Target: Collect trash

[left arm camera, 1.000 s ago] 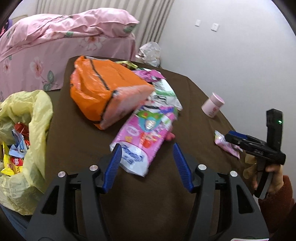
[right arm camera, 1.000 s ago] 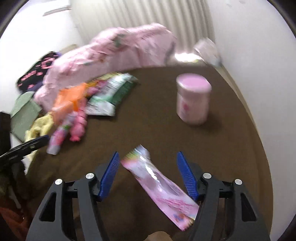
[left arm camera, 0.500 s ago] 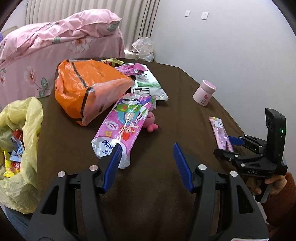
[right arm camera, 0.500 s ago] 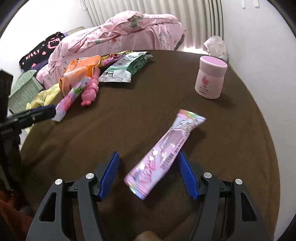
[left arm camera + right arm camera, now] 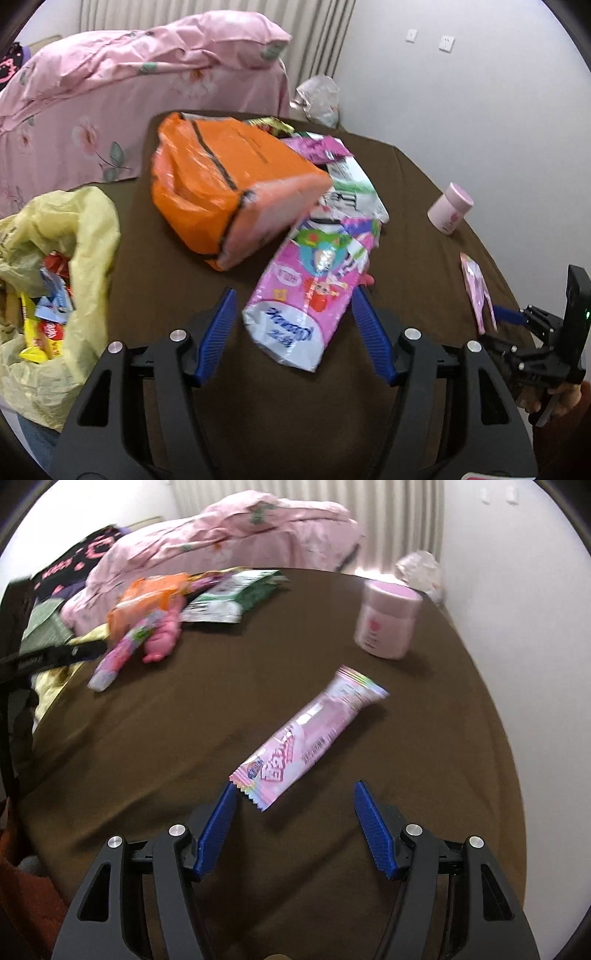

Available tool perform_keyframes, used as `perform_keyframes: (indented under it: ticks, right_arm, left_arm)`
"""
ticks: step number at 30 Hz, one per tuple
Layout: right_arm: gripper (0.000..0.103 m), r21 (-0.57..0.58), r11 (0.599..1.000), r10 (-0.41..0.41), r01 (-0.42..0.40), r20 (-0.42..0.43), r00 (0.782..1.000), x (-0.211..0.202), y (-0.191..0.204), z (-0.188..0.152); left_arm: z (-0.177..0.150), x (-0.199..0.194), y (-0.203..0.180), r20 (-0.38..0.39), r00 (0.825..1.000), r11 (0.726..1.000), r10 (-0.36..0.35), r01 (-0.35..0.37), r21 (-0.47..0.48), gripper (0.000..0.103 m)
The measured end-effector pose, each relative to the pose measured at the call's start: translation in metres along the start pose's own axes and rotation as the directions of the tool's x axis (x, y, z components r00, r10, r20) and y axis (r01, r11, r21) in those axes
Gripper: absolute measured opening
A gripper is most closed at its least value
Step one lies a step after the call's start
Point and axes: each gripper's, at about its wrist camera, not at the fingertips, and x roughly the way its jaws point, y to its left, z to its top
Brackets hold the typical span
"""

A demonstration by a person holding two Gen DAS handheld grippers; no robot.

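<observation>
My left gripper (image 5: 293,328) is open, its blue fingers on either side of the near end of a pink cartoon-printed snack bag (image 5: 314,291) on the brown table (image 5: 192,295). My right gripper (image 5: 293,823) is open and empty, just short of a long pink wrapper (image 5: 306,738) lying diagonally on the table; that wrapper also shows in the left wrist view (image 5: 476,291), with the right gripper (image 5: 506,317) beside it. A yellow trash bag (image 5: 55,295) with wrappers inside hangs at the table's left edge.
An orange plastic bag (image 5: 229,188), a green-and-white packet (image 5: 232,598), a pink toy (image 5: 164,638) and other wrappers lie on the far side of the table. A pink jar (image 5: 388,622) stands at the right. A bed with a pink quilt (image 5: 129,81) lies behind.
My left gripper has moved forward, so the pink snack bag's end now lies between its fingers. My right gripper has pulled back a little from the long pink wrapper.
</observation>
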Motion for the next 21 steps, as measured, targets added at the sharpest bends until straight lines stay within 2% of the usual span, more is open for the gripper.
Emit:
perform_keyframes:
  ticks: [3, 6, 7, 10, 14, 15, 16, 17, 18, 20, 21]
  right_arm:
    - [0.062, 0.068, 0.998, 0.008, -0.009, 0.01, 1.0, -0.005, -0.009, -0.006]
    - [0.061, 0.067, 0.997, 0.036, -0.035, -0.01, 0.999, -0.009, -0.011, -0.007]
    - [0.061, 0.075, 0.995, 0.059, -0.059, 0.01, 0.998, -0.013, -0.012, -0.007]
    - [0.061, 0.111, 0.993, 0.021, -0.035, 0.122, 0.992, -0.026, -0.009, 0.0]
    - [0.061, 0.158, 0.987, -0.034, 0.015, 0.116, 0.993, -0.006, -0.011, 0.025]
    - [0.057, 0.163, 0.987, -0.025, 0.008, 0.103, 0.994, 0.0, -0.013, 0.029]
    - [0.048, 0.166, 0.986, -0.007, -0.005, 0.077, 0.997, 0.01, -0.014, 0.035]
    - [0.042, 0.158, 0.987, 0.003, -0.01, 0.045, 0.999, 0.019, -0.014, 0.04]
    - [0.03, 0.139, 0.99, 0.0, -0.003, 0.019, 1.0, 0.026, -0.012, 0.043]
    - [0.02, 0.102, 0.995, -0.024, 0.02, 0.036, 0.999, 0.027, -0.008, 0.045]
    - [0.019, 0.088, 0.996, -0.016, 0.011, 0.049, 0.999, 0.024, -0.006, 0.044]
  left_arm:
    - [-0.006, 0.006, -0.014, -0.032, 0.998, 0.998, -0.059, 0.061, 0.034, 0.061]
    - [-0.012, 0.008, -0.027, -0.043, 0.996, 0.994, -0.082, 0.085, 0.073, 0.061]
    - [-0.014, 0.007, -0.029, -0.037, 0.996, 0.992, -0.086, 0.089, 0.085, 0.061]
    - [-0.014, -0.002, -0.029, -0.007, 0.994, 0.992, -0.108, 0.108, 0.069, 0.061]
    - [-0.009, -0.016, -0.019, 0.056, 0.996, 0.996, -0.076, 0.074, 0.04, 0.061]
    - [-0.008, -0.018, -0.017, 0.066, 0.995, 0.997, -0.07, 0.068, 0.028, 0.061]
    - [-0.006, -0.021, -0.011, 0.07, 0.995, 0.997, -0.072, 0.071, 0.006, 0.062]
    - [-0.005, -0.022, -0.005, 0.069, 0.994, 0.996, -0.08, 0.081, -0.021, 0.066]
    - [-0.004, -0.022, 0.0, 0.064, 0.994, 0.994, -0.092, 0.096, -0.052, 0.069]
    - [-0.004, -0.021, 0.01, 0.042, 0.994, 0.99, -0.105, 0.109, -0.086, 0.074]
    - [-0.004, -0.019, 0.012, 0.025, 0.995, 0.992, -0.094, 0.095, -0.087, 0.074]
